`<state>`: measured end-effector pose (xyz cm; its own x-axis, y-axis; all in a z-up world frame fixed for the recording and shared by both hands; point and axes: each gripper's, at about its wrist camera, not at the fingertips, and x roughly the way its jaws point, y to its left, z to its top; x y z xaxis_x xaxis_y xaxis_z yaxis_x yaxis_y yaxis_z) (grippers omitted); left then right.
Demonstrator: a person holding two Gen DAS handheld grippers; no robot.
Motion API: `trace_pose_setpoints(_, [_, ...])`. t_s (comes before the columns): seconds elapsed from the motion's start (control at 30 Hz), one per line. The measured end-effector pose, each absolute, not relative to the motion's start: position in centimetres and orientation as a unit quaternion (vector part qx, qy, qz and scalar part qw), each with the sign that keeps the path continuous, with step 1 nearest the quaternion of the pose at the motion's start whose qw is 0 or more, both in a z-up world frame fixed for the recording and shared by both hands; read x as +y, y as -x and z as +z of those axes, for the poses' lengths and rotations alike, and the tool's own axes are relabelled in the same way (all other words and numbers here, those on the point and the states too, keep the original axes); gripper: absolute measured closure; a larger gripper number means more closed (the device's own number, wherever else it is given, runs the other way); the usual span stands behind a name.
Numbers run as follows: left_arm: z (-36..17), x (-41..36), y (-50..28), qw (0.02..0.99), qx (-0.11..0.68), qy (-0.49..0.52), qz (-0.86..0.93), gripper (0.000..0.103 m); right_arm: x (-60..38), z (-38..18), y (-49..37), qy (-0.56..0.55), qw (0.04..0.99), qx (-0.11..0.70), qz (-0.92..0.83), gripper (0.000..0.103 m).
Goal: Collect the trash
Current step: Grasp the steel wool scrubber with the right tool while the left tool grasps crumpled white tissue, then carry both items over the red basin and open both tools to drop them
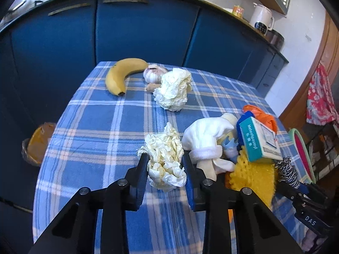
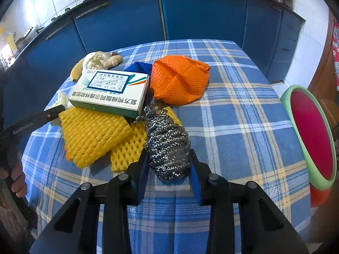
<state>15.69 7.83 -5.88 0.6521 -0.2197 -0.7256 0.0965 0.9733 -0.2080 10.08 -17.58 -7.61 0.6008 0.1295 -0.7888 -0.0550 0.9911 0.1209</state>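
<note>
Paper wad (image 1: 165,165) clamped in left gripper (image 1: 164,158); right gripper (image 2: 169,154) grips steel scourer (image 2: 168,146) on checked tablecloth (image 2: 243,116).

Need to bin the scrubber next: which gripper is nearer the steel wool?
Right. The right gripper has the steel wool between its fingers; the left gripper is across the clutter, around a crumpled paper.

Both cameras sit low and close over the plaid tablecloth (image 1: 95,139), facing the blue cabinets (image 2: 118,19). The left view looks from the table's left part, the right view from further right — both share the medicine box (image 1: 257,140) and yellow foam net (image 2: 93,135).
</note>
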Motion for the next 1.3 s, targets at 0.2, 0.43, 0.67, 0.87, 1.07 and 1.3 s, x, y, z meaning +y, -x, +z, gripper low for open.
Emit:
trace_pose_setpoints(0.2, [-3.9, 8.1, -13.2, 0.913, 0.389, 0.086, -0.085, 0.071, -17.9, -6.2, -8.6, -0.047, 0.904, 0.422, 0.055, 0.067])
trace_pose_setpoints(0.43, [-1.5, 6.9, -10.9, 0.921, 0.368, 0.084, -0.098, 0.071, -18.3, -4.6, -6.8, -0.050, 0.912, 0.404, 0.059, 0.067])
trace_pose_setpoints(0.67, [0.3, 4.3, -9.6, 0.923, 0.357, 0.081, -0.116, 0.071, -19.7, -2.8, -5.0, -0.059, 0.920, 0.384, 0.050, 0.067])
trace_pose_setpoints(0.87, [1.4, 1.2, -9.1, 0.922, 0.352, 0.070, -0.142, 0.071, -22.1, -1.1, -3.6, -0.066, 0.927, 0.369, 0.027, 0.067])
trace_pose_setpoints(1.07, [2.4, -2.2, -9.1, 0.918, 0.351, 0.064, -0.172, 0.071, -25.3, -0.1, -3.0, -0.078, 0.927, 0.366, 0.003, 0.067])
trace_pose_setpoints(1.3, [3.3, -7.3, -10.0, 0.911, 0.352, 0.043, -0.212, 0.071, -29.3, 0.5, -3.0, -0.082, 0.926, 0.367, -0.029, 0.067])
